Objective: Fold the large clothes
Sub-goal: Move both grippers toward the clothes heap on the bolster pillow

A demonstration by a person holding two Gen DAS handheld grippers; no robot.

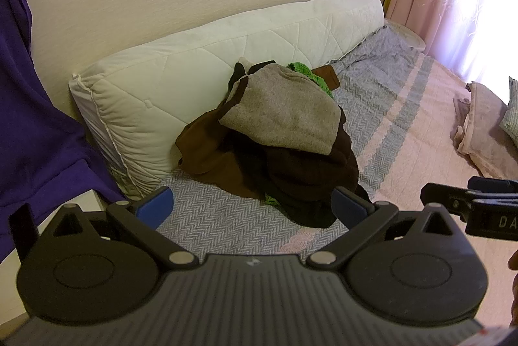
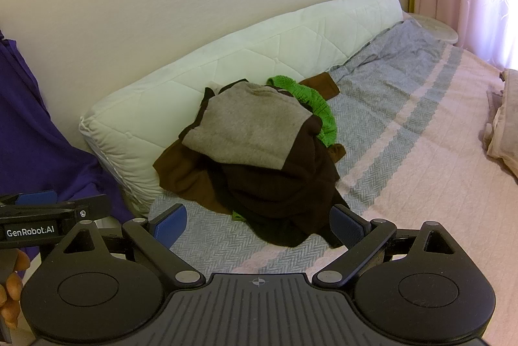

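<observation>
A pile of clothes (image 1: 275, 145), grey garment (image 1: 285, 113) on top, is heaped on the bed (image 1: 404, 132) against the white bolster (image 1: 200, 61). Left gripper (image 1: 252, 206) and right gripper (image 2: 259, 223) are held wide open above the bed, nothing gripped.

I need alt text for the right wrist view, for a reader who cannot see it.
A heap of unfolded clothes, grey on top of dark brown and green, lies on a bed beside a long white cushion against the wall. The right tongs stand open and empty above the heap's near edge; the left tongs show at the left edge.
</observation>
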